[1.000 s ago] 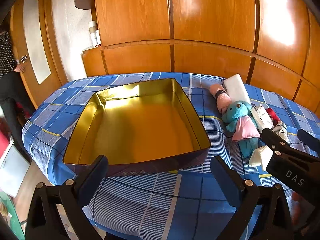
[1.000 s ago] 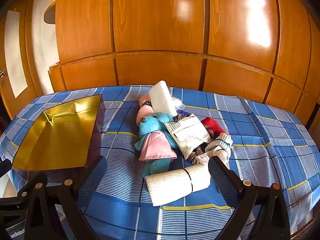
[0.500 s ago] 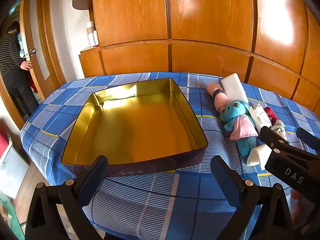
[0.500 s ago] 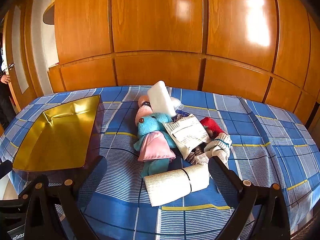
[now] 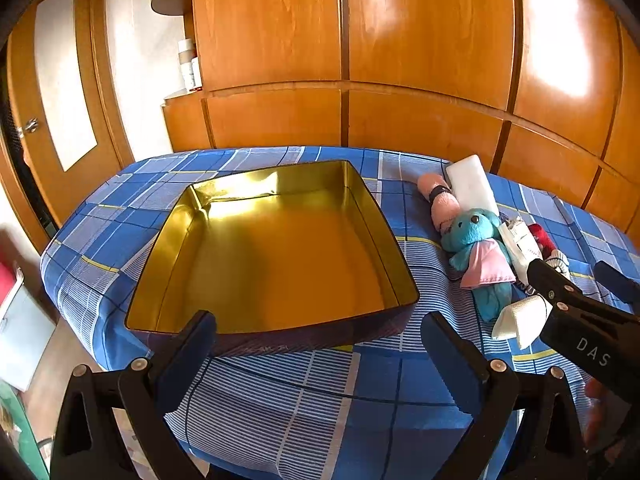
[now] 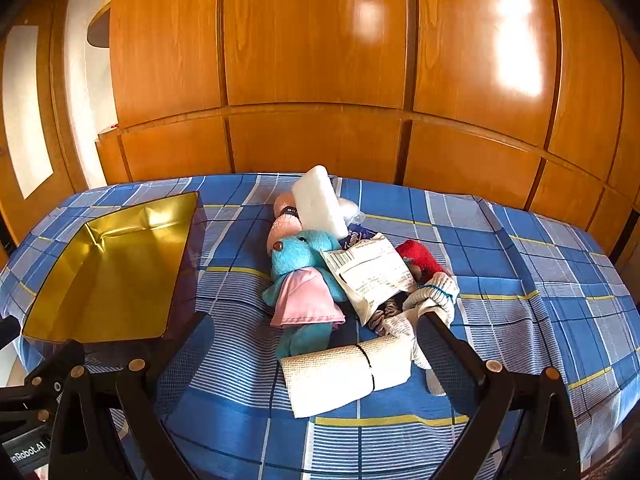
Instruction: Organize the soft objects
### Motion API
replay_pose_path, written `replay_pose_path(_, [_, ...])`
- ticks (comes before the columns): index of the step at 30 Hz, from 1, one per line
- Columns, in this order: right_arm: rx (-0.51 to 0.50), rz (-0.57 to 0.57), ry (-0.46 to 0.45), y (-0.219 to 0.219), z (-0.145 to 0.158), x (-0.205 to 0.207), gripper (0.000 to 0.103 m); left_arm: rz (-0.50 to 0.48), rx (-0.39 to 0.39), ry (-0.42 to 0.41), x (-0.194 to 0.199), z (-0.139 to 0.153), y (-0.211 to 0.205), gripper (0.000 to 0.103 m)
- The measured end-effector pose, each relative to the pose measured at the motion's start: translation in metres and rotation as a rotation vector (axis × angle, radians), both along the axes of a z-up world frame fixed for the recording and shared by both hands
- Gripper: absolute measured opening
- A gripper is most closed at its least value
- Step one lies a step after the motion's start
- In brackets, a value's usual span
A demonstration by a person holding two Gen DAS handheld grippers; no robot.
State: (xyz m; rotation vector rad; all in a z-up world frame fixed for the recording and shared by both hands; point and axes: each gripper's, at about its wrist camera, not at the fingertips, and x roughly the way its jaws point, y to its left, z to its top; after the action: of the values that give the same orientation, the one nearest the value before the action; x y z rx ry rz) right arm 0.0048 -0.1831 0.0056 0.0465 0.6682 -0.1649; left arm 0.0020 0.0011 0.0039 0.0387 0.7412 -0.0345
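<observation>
The left tool (image 5: 318, 338) is held wide, with nothing between its two black fingers, and it hangs in front of the near wall of a gold tin (image 5: 272, 248) that stands empty on the blue checked cloth (image 5: 320, 392) of the worktop. The right tool (image 6: 312, 344) is also spread wide and grips nothing; between its fingers lies a rolled cream bandage (image 6: 346, 372), with the right finger near the roll's right end, but I cannot tell if it touches. The soft things are all in one pile to the right of the tin, apart from it. There a turquoise plush toy (image 6: 302, 268) in a pink dress lies on its back, its feet just beside the roll. A white foam block (image 6: 320, 202) leans over a pink plush piece (image 6: 284, 220) at the far end. A white printed packet (image 6: 370, 274) rests against the toy's side, and near it are a red soft item (image 6: 420, 254) and a white knitted sock (image 6: 434, 294).
</observation>
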Motion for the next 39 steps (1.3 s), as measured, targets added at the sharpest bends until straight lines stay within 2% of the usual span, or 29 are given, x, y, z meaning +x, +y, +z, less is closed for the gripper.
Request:
replay_pose_path(17, [0.034, 0.025, 0.033, -0.014, -0.002, 0.011, 0.103, -0.007, -0.002, 0.011, 0.004, 0.001, -0.001, 0.103])
replay_pose_path(32, [0.072, -0.019, 0.059, -0.051, -0.006, 0.018, 0.103, -0.055, 0.016, 0.037, 0.010, -0.004, -0.015, 0.103])
replay_pose_path(39, [0.132, -0.042, 0.079, -0.077, -0.006, 0.021, 0.103, -0.104, 0.011, 0.036, 0.011, -0.003, -0.024, 0.103])
